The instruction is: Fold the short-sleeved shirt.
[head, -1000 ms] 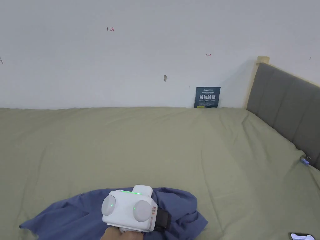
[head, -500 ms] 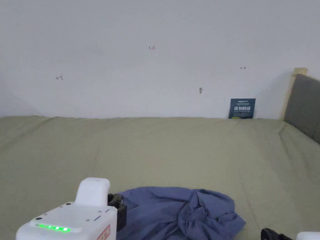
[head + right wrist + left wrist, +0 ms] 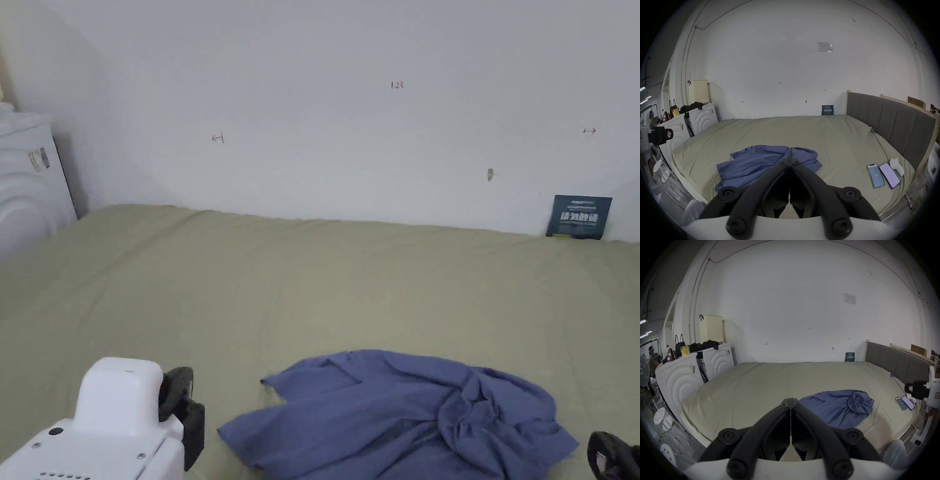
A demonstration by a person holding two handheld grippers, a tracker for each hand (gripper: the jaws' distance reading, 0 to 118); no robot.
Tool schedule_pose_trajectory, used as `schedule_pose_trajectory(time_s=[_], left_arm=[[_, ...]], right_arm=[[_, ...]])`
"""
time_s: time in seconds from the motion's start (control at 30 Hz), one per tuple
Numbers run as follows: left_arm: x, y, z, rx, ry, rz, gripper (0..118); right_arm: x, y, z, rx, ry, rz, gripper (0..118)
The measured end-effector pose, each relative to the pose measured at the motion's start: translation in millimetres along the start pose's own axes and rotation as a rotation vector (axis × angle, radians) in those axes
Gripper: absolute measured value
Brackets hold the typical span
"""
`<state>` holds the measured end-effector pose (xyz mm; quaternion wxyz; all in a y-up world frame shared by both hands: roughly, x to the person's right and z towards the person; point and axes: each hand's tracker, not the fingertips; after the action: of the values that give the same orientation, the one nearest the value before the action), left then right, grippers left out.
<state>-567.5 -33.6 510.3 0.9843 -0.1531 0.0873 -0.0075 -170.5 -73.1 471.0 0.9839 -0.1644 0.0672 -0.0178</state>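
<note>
A blue short-sleeved shirt (image 3: 406,419) lies crumpled on the olive bed sheet (image 3: 312,281) near the front edge of the bed. The same shirt (image 3: 839,404) sits right of my left gripper (image 3: 790,400), whose jaws are shut together with nothing between them, held above the bed's front edge. My right gripper (image 3: 790,158) is also shut and empty, hovering in front of the shirt (image 3: 760,162) without touching it. In the head view the left gripper's white body (image 3: 106,425) is at the lower left and the right gripper's black tip (image 3: 615,456) at the lower right corner.
Two phones (image 3: 881,175) and a small white object (image 3: 897,167) lie on the sheet at the right, near the grey headboard (image 3: 893,123). White cabinets (image 3: 688,369) stand left of the bed. A dark sign (image 3: 579,216) leans on the wall behind.
The head camera has swung left, so the shirt now sits right of centre. The left gripper has moved from over the shirt to the lower left, off the cloth.
</note>
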Motion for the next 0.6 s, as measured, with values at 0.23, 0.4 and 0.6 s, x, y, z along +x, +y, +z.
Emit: schedule_pose_trajectory(time_s=[0.23, 0.4, 0.6], left_arm=[[-15.9, -15.5, -57.6, -0.184, -0.037, 0.025, 0], [-27.4, -44.8, -152.1, -0.399, -0.114, 0.073, 1], [-20.0, -80.3, -266.8, -0.612, -0.088, 0.041, 113]], right_arm=[[-4.4, -1.3, -13.3, -0.025, 0.012, -0.004, 0], [-6.7, -6.4, -31.2, -0.065, 0.018, -0.005, 0], [-5.4, -17.0, -58.4, -0.146, 0.008, 0.009, 0]])
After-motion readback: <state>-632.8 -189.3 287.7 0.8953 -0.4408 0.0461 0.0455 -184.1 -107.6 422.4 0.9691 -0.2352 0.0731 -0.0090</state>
